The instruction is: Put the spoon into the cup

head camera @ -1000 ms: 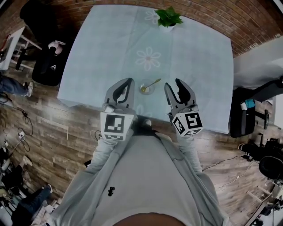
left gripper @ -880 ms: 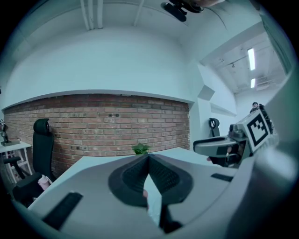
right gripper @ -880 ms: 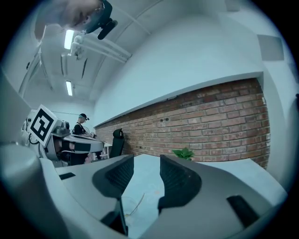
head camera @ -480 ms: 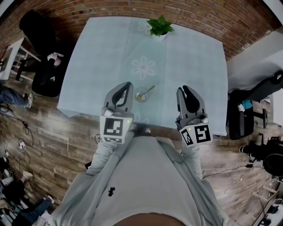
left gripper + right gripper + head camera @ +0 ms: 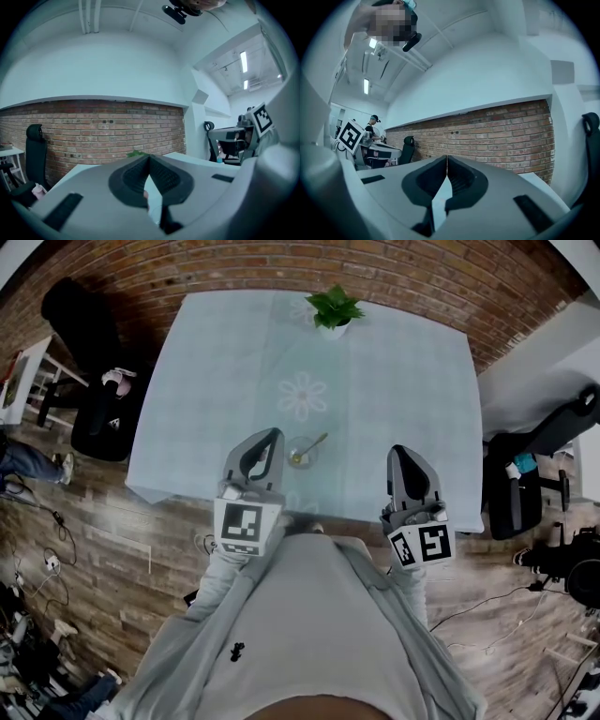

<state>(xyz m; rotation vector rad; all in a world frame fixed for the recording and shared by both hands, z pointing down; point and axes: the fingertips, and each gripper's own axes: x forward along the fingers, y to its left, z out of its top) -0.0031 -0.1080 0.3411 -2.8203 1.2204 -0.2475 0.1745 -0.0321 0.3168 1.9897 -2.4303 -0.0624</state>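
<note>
Spoon [image 5: 313,445] in glass cup [image 5: 305,465], handle toward 2 o'clock: likely light, stiff, slick, so pinch mid-handle; left gripper [image 5: 274,434] pressed together, empty; right gripper [image 5: 398,451] just closed on nothing.

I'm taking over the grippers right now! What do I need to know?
Left gripper: jaws shut, empty, just left of the cup in the head view.
Right gripper: jaws shut, empty, further off on the cup's right.
The cup stands on the table near its front edge. The spoon rests in it, handle leaning out.
Done: the spoon is in the cup.
Left: nothing that shows.
</note>
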